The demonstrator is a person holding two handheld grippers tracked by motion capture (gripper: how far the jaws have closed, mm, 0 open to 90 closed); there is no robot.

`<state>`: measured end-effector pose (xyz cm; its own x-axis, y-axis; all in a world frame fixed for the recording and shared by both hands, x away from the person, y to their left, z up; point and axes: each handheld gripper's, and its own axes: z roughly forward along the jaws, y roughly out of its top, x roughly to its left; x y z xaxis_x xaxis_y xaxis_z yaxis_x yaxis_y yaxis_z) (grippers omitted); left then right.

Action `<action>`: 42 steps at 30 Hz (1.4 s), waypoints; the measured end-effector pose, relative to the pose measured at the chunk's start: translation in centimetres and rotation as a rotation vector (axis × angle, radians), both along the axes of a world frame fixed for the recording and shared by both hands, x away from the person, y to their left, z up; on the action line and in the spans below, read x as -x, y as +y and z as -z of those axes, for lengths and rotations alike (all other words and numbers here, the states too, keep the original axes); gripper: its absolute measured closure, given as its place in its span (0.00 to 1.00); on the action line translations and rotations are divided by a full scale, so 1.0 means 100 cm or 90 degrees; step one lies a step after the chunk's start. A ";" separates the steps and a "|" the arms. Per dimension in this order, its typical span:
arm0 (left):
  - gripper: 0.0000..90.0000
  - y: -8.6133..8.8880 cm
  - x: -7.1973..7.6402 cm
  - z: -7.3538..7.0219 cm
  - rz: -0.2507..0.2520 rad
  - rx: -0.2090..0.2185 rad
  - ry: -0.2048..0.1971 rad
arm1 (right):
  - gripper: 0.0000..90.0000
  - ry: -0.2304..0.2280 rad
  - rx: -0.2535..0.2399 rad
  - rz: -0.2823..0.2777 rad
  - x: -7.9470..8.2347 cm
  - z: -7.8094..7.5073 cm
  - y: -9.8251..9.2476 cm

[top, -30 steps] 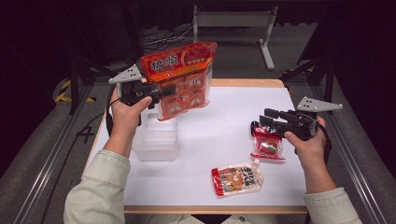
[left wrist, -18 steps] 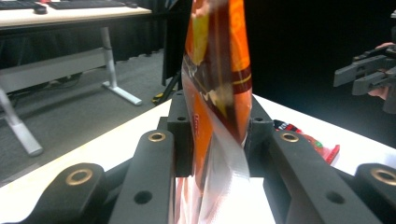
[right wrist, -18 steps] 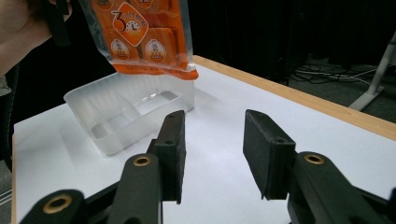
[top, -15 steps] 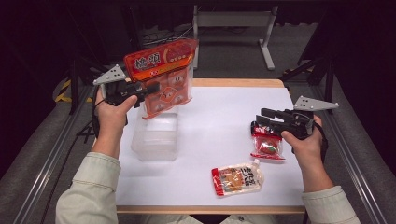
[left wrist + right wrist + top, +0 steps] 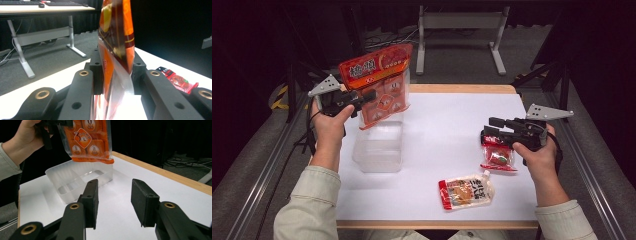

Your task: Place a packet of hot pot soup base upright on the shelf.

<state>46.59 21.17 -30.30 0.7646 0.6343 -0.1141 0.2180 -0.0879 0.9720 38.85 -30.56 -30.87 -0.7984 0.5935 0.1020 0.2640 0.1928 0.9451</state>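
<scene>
A large orange snack bag hangs upright above the far end of a clear plastic container on the left of the white table. My left gripper is shut on the bag's side; in the left gripper view the bag is pinched between the pads. My right gripper hovers at the table's right, just above a small red packet. Its jaws have just been opening, and in the right gripper view nothing is between them. That view looks at the bag and the container.
A white-and-red pouch with a spout lies near the table's front edge. The red packet also shows in the left gripper view. Beyond the table's wooden far edge stands a metal desk frame on a dark floor.
My left gripper has carried the orange bag leftward and slightly down, so it now hangs over the clear container. My right hand has stayed in place.
</scene>
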 end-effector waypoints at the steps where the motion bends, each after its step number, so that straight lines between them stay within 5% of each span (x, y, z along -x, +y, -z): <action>1: 0.79 0.001 0.000 0.002 0.000 0.003 0.004 | 0.64 0.003 0.000 -0.004 0.000 0.001 -0.001; 15: 0.79 0.009 0.001 0.023 -0.020 0.017 0.026 | 0.63 0.013 0.000 -0.027 0.001 0.003 0.001; 22: 0.79 0.006 0.004 0.026 -0.029 -0.002 0.019 | 0.63 0.017 0.006 -0.036 0.000 0.004 0.003; 27: 0.79 0.011 0.004 0.039 -0.037 0.024 0.032 | 0.62 0.017 0.005 -0.042 0.001 0.004 0.003; 30: 0.79 0.012 0.006 0.044 -0.051 -0.004 0.037 | 0.62 0.019 0.006 -0.044 0.000 0.005 0.004; 37: 0.79 0.015 0.006 0.054 -0.050 0.003 0.035 | 0.62 0.022 0.006 -0.052 0.000 0.005 0.006; 42: 0.79 0.019 0.006 0.060 -0.055 0.005 0.059 | 0.61 0.025 0.006 -0.056 0.000 0.006 0.007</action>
<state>45.99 23.12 -36.30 0.6929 0.6963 -0.1872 0.3137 -0.0574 0.9478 38.81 -29.83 -31.46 -0.8433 0.5218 0.1289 0.2818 0.2250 0.9327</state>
